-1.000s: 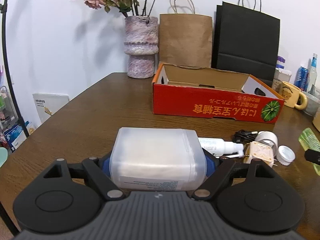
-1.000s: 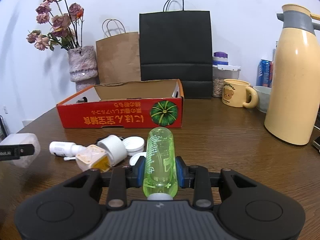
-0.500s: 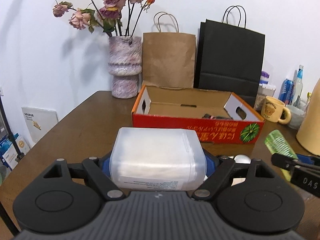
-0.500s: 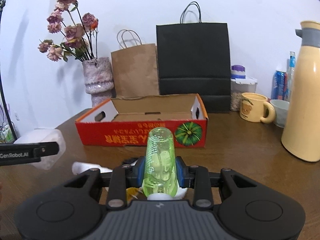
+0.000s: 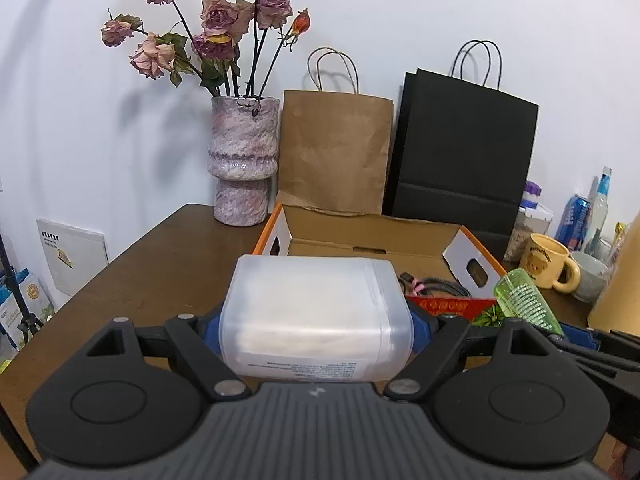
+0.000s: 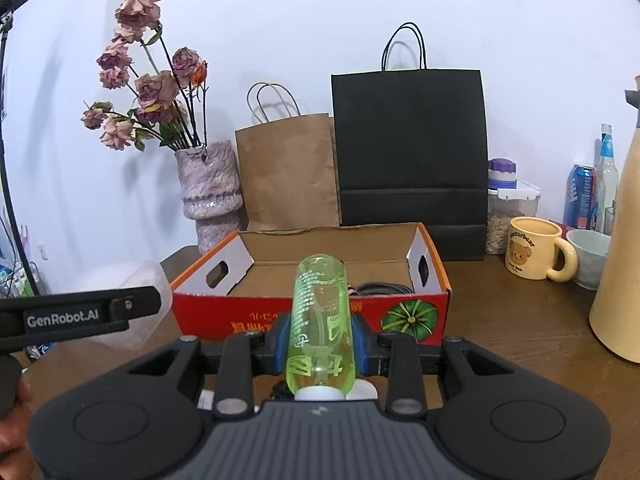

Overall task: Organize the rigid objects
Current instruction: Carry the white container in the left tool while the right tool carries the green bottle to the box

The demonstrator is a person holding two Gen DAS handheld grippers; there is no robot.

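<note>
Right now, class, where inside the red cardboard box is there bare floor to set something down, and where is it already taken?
In the red cardboard box, the floor is bare from the left end wall across the middle. The right end is taken by a black cable beside the right handle cut-out. The near floor is hidden behind the green bottle.

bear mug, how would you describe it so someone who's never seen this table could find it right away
Start at the tall black paper bag standing against the wall behind the red cardboard box. To the right of the bag, past a clear lidded jar, the mug stands upright on the wooden table. It is the only pale yellow cup with a bear printed on its side, its handle pointing toward the plain pale bowl beside it.
</note>
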